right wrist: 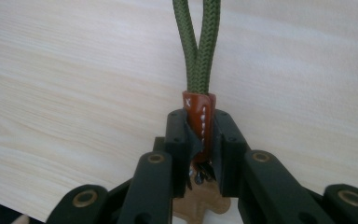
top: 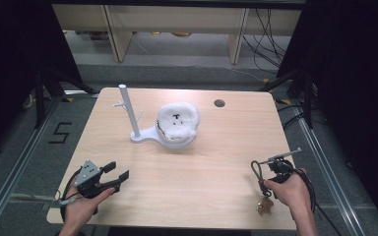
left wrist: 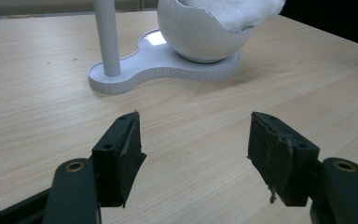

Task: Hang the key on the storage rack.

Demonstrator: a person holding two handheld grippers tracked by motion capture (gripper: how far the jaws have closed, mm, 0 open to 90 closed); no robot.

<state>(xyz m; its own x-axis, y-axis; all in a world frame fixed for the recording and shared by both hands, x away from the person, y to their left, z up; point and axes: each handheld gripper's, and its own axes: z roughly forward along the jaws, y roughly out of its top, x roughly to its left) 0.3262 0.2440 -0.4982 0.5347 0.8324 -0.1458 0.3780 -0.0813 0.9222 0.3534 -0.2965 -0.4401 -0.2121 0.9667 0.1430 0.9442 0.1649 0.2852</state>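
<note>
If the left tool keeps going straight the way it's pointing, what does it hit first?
Probably the white stand: past the left tool, open and empty, lies bare table, then the stand's base, with the post and bowl on it. The depth is hard to judge.

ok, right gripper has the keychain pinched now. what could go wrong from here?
1. The right gripper clamps only the narrow brown leather tab; the keychain could twist or slip out.
2. The wooden charm dangles below and may swing or snag at the table edge.
3. The hanger stand is light-looking with thin pegs; hooking the green cord loop could tip it.
</note>
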